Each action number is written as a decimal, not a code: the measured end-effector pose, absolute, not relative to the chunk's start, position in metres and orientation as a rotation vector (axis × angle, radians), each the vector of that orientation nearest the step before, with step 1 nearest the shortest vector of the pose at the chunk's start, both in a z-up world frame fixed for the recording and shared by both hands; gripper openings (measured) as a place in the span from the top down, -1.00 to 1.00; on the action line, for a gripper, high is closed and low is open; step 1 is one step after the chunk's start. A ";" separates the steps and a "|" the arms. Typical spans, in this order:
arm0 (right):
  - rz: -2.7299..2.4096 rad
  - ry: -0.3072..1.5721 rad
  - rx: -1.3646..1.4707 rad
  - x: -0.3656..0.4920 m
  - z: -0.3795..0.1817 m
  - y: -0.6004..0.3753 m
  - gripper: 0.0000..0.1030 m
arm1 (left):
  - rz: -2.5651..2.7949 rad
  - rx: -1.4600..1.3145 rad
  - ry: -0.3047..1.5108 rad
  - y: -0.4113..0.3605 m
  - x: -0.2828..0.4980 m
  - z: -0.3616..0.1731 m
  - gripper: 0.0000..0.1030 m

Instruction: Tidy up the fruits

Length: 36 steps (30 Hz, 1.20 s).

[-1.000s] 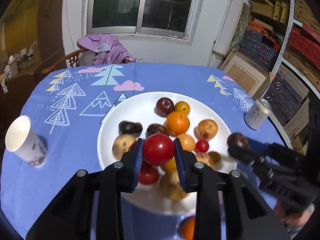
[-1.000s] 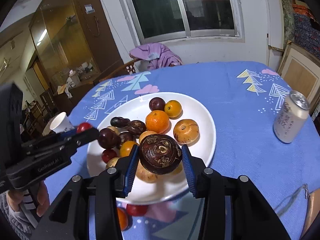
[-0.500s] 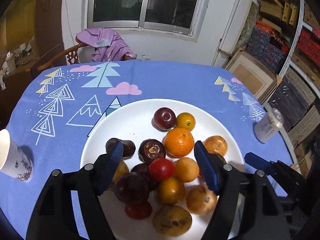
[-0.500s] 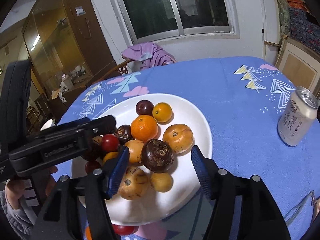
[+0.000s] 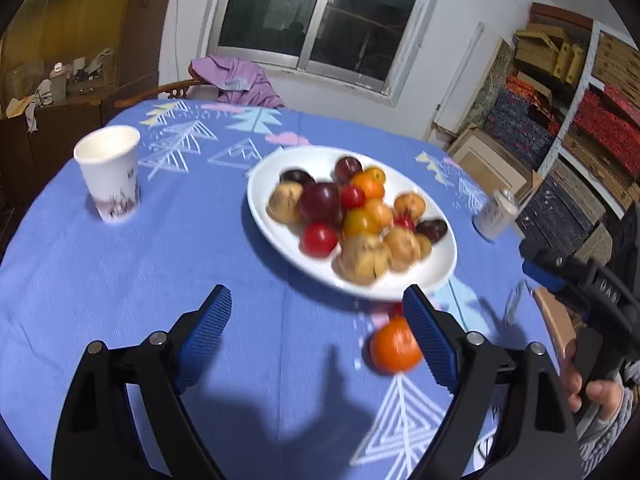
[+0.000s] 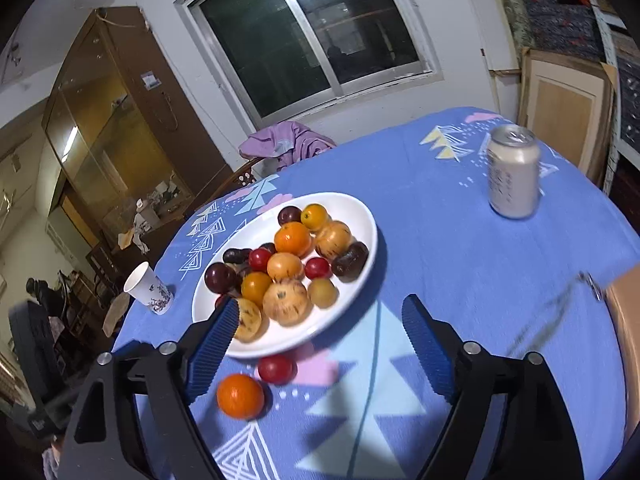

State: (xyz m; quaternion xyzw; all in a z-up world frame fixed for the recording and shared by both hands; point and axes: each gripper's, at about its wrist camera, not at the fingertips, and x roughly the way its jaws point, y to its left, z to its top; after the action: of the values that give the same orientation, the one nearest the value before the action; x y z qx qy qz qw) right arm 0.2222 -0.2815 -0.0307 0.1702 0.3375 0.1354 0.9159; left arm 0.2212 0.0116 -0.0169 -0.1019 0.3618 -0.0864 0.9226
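A white plate (image 5: 280, 236) (image 6: 360, 216) piled with several fruits sits mid-table: oranges, red and dark plums, brown fruits. An orange (image 5: 394, 350) (image 6: 240, 395) and a small red fruit (image 6: 274, 368) lie on the blue cloth in front of the plate. My left gripper (image 5: 318, 338) is open and empty, low over the cloth near the plate's front edge; its right finger is beside the loose orange. My right gripper (image 6: 320, 344) is open and empty, just in front of the plate. The right gripper also shows at the far right of the left wrist view (image 5: 540, 270).
A paper cup (image 5: 109, 172) (image 6: 149, 294) stands left of the plate. A drink can (image 6: 512, 170) (image 5: 496, 214) stands to the right. A chair with purple cloth (image 5: 236, 82) is behind the table. Shelves of boxes (image 5: 580, 100) line the right wall.
Both grippers let go of their fruit onto the plate, opened wide and drew back from it toward the table's near side. The left view swung left, bringing the cup closer.
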 end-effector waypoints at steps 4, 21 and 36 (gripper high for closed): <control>0.273 0.713 0.384 0.219 -0.037 -0.291 -0.65 | -0.203 -0.109 0.739 -0.015 0.205 -0.030 -0.66; 0.255 0.765 0.483 0.223 -0.046 -0.305 -0.77 | -0.176 0.121 0.786 -0.066 0.212 -0.059 -0.76; 0.253 0.782 0.482 0.225 -0.049 -0.303 -0.78 | -0.197 0.126 0.825 -0.077 0.230 -0.065 -0.60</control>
State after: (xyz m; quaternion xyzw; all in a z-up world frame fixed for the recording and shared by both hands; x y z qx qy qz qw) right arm 0.2245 -0.3033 -0.0494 0.2319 0.3764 0.1217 0.8887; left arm 0.2301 -0.0774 -0.0647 0.0612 0.4001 -0.0954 0.9094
